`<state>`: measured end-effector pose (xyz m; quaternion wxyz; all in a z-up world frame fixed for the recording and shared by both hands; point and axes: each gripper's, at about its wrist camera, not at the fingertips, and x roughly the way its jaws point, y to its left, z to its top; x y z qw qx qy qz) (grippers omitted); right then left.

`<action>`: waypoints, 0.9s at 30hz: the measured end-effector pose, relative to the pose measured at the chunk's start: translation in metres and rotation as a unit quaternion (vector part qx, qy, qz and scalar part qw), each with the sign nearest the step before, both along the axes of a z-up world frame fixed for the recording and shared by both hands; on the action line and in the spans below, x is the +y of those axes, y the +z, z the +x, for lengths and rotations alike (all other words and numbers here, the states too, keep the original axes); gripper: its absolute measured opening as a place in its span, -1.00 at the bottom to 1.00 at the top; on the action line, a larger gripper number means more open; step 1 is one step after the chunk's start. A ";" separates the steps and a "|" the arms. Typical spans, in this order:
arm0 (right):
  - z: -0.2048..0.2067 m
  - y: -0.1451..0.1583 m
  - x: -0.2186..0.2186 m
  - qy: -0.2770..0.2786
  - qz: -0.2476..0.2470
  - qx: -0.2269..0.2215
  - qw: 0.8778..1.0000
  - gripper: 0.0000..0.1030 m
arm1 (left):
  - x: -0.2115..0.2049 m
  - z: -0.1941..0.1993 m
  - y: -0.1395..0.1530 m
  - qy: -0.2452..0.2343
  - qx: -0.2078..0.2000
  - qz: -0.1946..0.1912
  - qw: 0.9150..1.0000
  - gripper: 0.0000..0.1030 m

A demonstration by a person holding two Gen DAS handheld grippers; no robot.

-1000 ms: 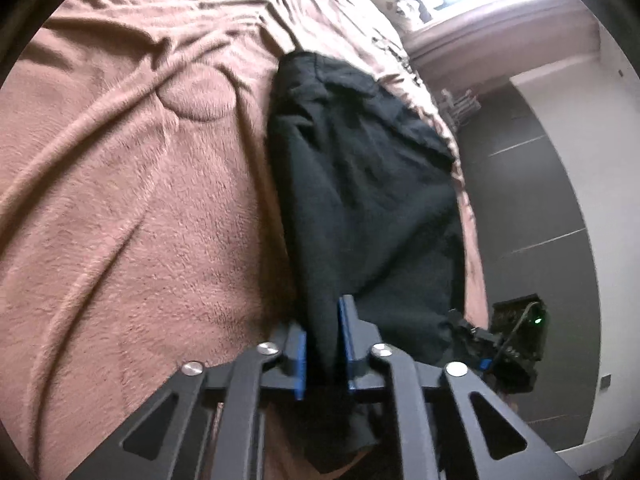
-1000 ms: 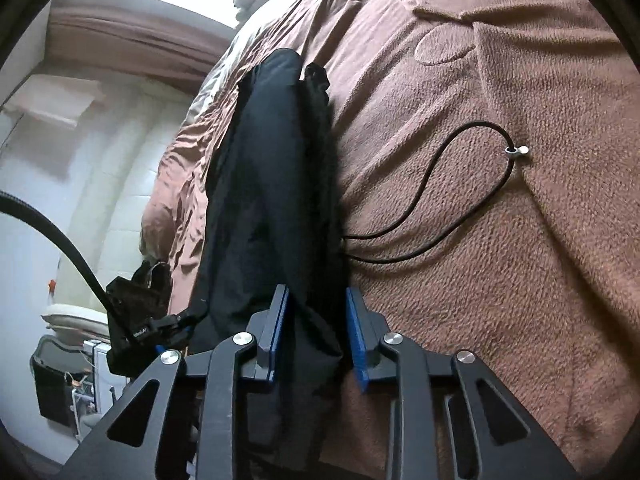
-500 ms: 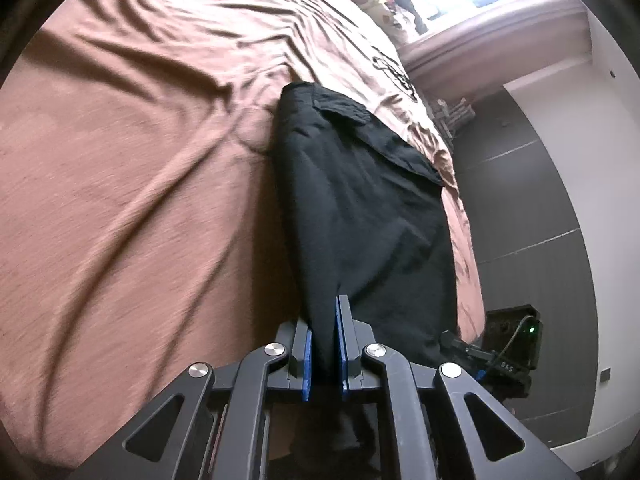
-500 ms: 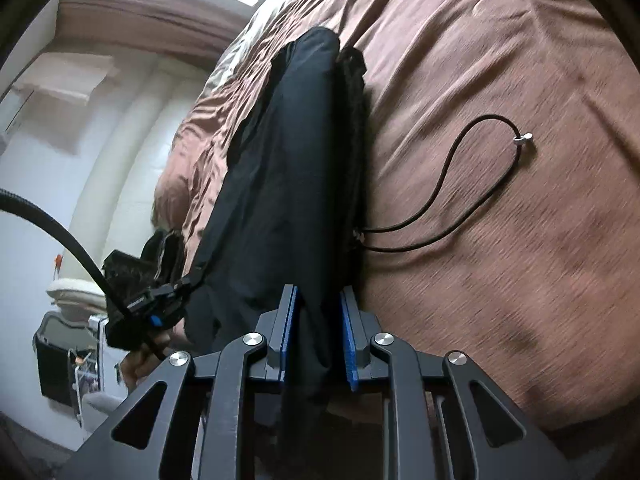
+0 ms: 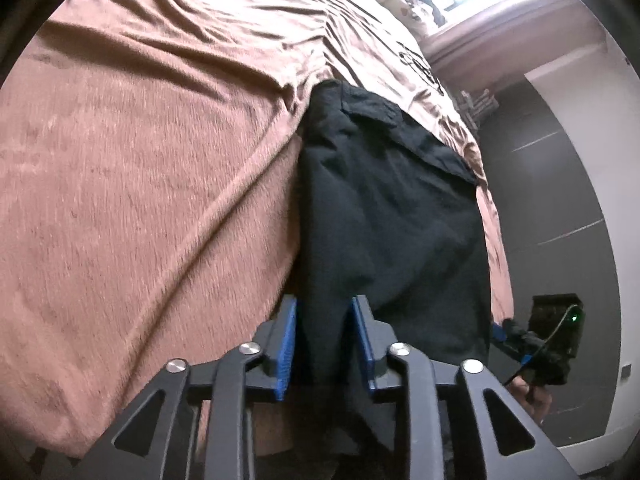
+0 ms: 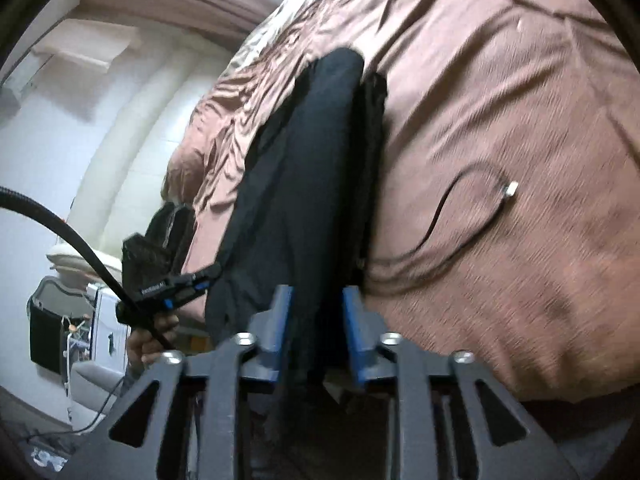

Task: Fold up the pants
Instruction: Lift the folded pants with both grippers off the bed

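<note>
Pants [image 5: 384, 216], black, folded lengthwise into a long strip on the brown blanket [image 5: 140, 184], running along the bed's near edge. Near end of the strip hangs off that edge.

Left gripper [image 5: 325, 332]: jaws opening, partway apart, pants fabric between the blue pads but slack, with a gap showing on the right pad side. No clamp visible.

Right gripper [image 6: 316, 320]: jaws opening, also partway apart, waist end of the pants between the pads, cloth loose, not pinched.

Drawstring [image 6: 460, 232] trails off the pants onto the blanket on the side away from the bed edge, metal tip [image 6: 511, 189] lying well clear of the fabric.

Blanket past the pants is wrinkled but bare. On the pants' other side the bed drops off to dark floor [image 5: 560, 208] and white wall.
</note>
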<state>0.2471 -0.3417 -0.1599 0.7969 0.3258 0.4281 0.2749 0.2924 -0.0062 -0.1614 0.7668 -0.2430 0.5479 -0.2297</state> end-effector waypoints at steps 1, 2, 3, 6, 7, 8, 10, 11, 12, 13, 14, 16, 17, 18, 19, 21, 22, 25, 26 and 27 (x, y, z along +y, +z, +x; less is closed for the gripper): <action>0.005 0.002 -0.003 -0.006 0.003 -0.002 1.000 -0.02 | 0.000 0.004 0.000 0.003 0.000 -0.002 1.000 -0.39; 0.012 0.003 -0.007 -0.011 0.006 -0.003 1.000 0.01 | -0.001 0.008 0.000 0.004 -0.001 -0.004 1.000 -0.38; 0.019 0.003 -0.011 -0.013 0.010 -0.004 1.000 0.01 | -0.001 0.011 -0.001 0.005 -0.001 -0.005 1.000 -0.38; 0.038 -0.001 -0.011 -0.017 0.019 -0.001 1.000 0.01 | -0.002 0.022 -0.003 0.005 -0.001 -0.010 1.000 -0.38; 0.048 -0.005 -0.011 -0.017 0.023 0.004 1.000 0.01 | -0.003 0.025 -0.004 0.004 -0.002 -0.011 1.000 -0.38; 0.058 -0.010 -0.012 -0.018 0.028 0.010 0.999 0.01 | -0.004 0.028 -0.004 0.004 -0.002 -0.012 1.000 -0.38; 0.073 -0.017 -0.009 -0.017 0.036 0.021 0.999 0.01 | -0.006 0.035 -0.004 0.003 -0.004 -0.015 1.000 -0.38; 0.071 -0.022 0.003 -0.016 0.037 0.022 0.999 0.01 | -0.007 0.038 -0.004 0.003 -0.004 -0.016 1.000 -0.38; 0.080 -0.025 0.003 -0.015 0.040 0.026 0.999 0.01 | -0.008 0.042 -0.004 0.001 -0.007 -0.018 1.000 -0.38; 0.084 -0.028 0.013 -0.013 0.042 0.029 0.999 0.01 | -0.009 0.044 -0.004 0.000 -0.007 -0.018 1.000 -0.38; 0.092 -0.031 0.014 -0.009 0.044 0.034 0.998 0.01 | -0.009 0.046 -0.004 -0.001 -0.008 -0.019 1.000 -0.38; 0.094 -0.033 0.014 -0.005 0.043 0.039 0.998 0.01 | -0.010 0.052 -0.006 -0.003 -0.006 -0.020 1.000 -0.38; 0.101 -0.036 0.017 -0.001 0.043 0.045 0.998 0.01 | -0.010 0.054 -0.007 -0.003 -0.005 -0.020 1.000 -0.38; 0.105 -0.037 0.019 0.004 0.045 0.049 0.998 0.01 | -0.011 0.057 -0.008 -0.004 -0.004 -0.022 1.000 -0.38; 0.102 -0.034 0.018 0.007 0.046 0.050 0.998 0.01 | -0.011 0.058 -0.008 -0.004 -0.004 -0.022 1.000 -0.38; 0.106 -0.035 0.019 0.013 0.042 0.054 0.998 0.01 | -0.011 0.064 -0.010 -0.004 -0.003 -0.023 1.000 -0.38; 0.110 -0.036 0.020 0.017 0.042 0.057 0.997 0.01 | -0.012 0.066 -0.011 -0.004 -0.002 -0.024 1.000 -0.38; 0.115 -0.031 0.021 0.026 0.035 0.058 0.997 0.01 | -0.015 0.074 -0.015 -0.005 0.002 -0.024 1.000 -0.38; 0.118 -0.031 0.023 0.030 0.031 0.060 0.997 0.01 | -0.016 0.077 -0.017 -0.005 0.004 -0.026 1.000 -0.38; 0.120 -0.030 0.022 0.034 0.030 0.062 0.997 0.01 | -0.017 0.079 -0.017 -0.005 0.005 -0.028 1.000 -0.38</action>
